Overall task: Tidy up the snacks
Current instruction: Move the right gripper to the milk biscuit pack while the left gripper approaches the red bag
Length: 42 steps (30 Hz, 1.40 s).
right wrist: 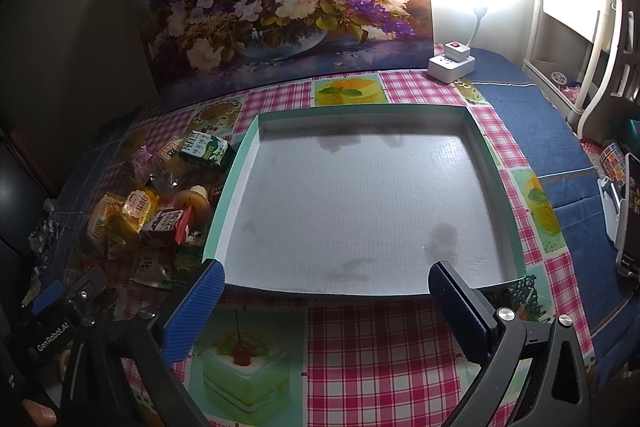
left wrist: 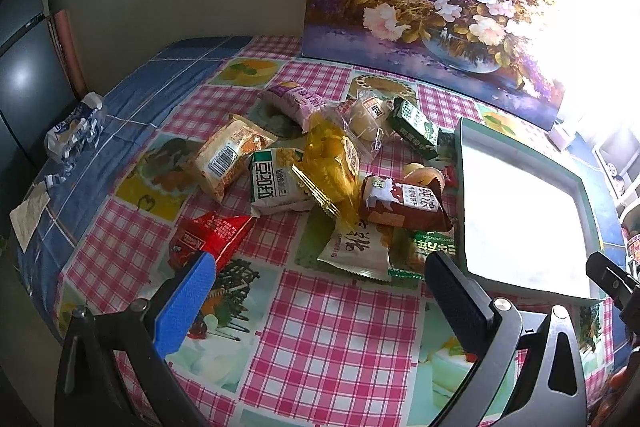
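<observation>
The left gripper (left wrist: pixel 320 291), jaws spread and empty, hovers near the snack pile (left wrist: pixel 320 167); take the near red packet (left wrist: pixel 212 235) first. Right of the pile lies the empty tray (right wrist: pixel 496 163), the right gripper (right wrist: pixel 326 291) spread over its near edge.

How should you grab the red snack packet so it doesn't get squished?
Pinch the red snack packet by its flat sealed edge nearest the left hand-held gripper, coming in low from the near side. It lies flat and apart from the pile, and its puffy middle would probably crush.
</observation>
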Each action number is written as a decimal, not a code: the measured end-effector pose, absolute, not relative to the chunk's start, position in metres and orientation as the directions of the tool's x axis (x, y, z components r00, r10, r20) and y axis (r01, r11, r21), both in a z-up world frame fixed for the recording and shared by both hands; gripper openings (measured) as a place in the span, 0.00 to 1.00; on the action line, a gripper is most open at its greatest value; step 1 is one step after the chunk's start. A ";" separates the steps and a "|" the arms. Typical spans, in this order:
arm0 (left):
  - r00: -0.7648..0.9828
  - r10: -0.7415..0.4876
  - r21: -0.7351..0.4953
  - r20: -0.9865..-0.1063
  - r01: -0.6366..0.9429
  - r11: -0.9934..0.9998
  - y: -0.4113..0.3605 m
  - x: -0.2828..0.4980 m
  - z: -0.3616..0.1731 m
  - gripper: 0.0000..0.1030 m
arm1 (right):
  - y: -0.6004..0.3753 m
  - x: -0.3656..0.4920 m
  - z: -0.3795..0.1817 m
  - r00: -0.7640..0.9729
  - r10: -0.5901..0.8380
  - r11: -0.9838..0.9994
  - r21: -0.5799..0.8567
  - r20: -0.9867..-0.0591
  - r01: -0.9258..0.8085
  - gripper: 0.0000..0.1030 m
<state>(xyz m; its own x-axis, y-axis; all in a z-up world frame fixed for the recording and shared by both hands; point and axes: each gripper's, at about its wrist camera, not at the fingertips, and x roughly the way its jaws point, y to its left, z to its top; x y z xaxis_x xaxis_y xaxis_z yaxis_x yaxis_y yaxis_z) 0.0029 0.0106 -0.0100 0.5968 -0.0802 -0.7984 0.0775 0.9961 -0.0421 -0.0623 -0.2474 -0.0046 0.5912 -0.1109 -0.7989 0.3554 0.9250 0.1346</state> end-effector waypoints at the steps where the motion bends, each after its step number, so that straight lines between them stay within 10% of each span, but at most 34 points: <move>1: 0.595 -0.081 -0.044 -0.799 0.077 0.996 0.012 0.003 -0.011 1.00 | -0.247 -0.062 -0.005 0.589 -0.112 0.925 0.132 -0.800 0.355 1.00; 42: 0.510 -0.087 -0.090 -0.856 0.018 0.996 0.061 0.032 -0.055 1.00 | -0.164 0.032 -0.031 0.511 -0.001 0.973 0.117 -0.859 0.198 1.00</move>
